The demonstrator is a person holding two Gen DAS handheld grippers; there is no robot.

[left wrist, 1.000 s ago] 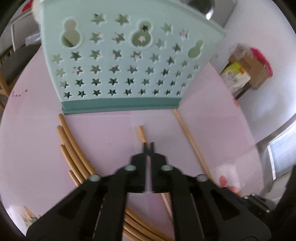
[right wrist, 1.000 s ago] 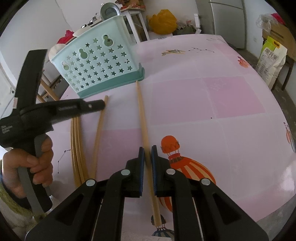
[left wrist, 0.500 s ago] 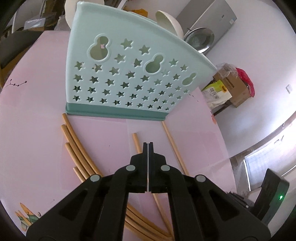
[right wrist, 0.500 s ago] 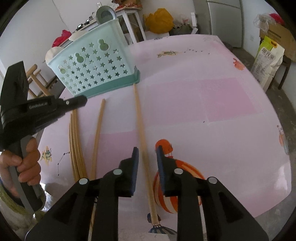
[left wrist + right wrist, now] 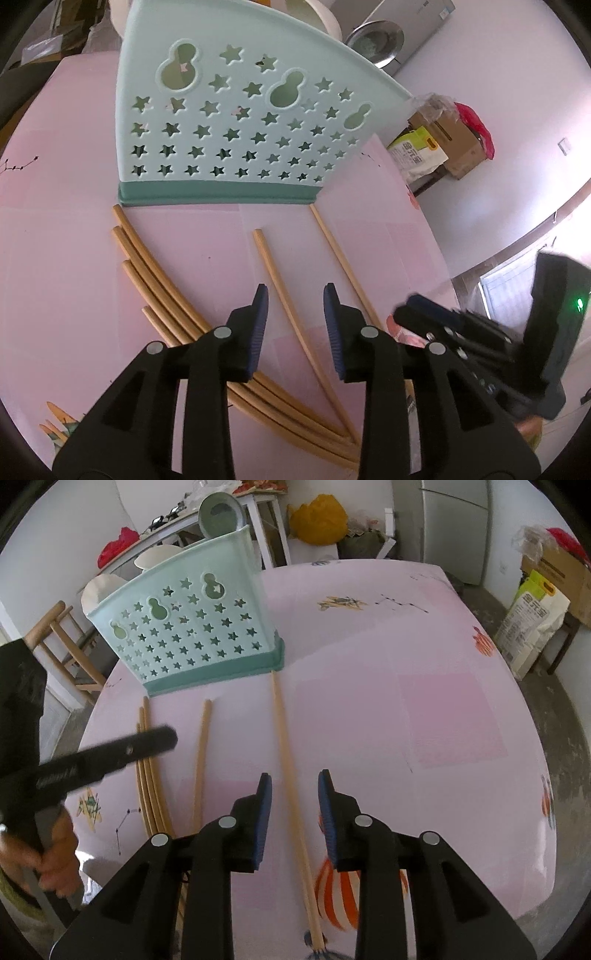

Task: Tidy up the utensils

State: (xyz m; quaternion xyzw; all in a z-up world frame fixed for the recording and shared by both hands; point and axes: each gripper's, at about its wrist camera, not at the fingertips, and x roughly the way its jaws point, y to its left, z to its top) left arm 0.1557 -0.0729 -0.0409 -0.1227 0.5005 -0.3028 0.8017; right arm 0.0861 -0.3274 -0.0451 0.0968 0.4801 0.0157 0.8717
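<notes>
Chopsticks lie scattered on a pink table (image 5: 424, 635) in front of a mint-green basket (image 5: 236, 122) pierced with star and gourd cut-outs, which stands upright at the far side of the cloth. The left gripper (image 5: 295, 317) hovers over a single chopstick (image 5: 275, 273), its jaws opening and parted to a moderate gap; the stick lies on the table in line with that gap, and the blue pads press on nothing. To its left, a bundle of chopsticks (image 5: 155, 273) rests side by side, the far ends close to the basket's darker base. The right gripper (image 5: 294, 797) is likewise opening, jaws a moderate way apart, above a long chopstick (image 5: 286, 760) that runs from the basket's near corner down toward the table's edge; this stick, too, lies flat on the cloth between the fingers without being clamped. From the right wrist view, the left gripper's black body reaches in from the left, blurred, with a person's hand (image 5: 55, 856) wrapped around its handle. A printed orange-striped balloon (image 5: 340, 893) marks the cloth just right of the long chopstick. Beyond the table, a wooden chair (image 5: 62, 642), a cardboard box (image 5: 454, 144) and a printed sack (image 5: 532, 624) stand along the white walls.
</notes>
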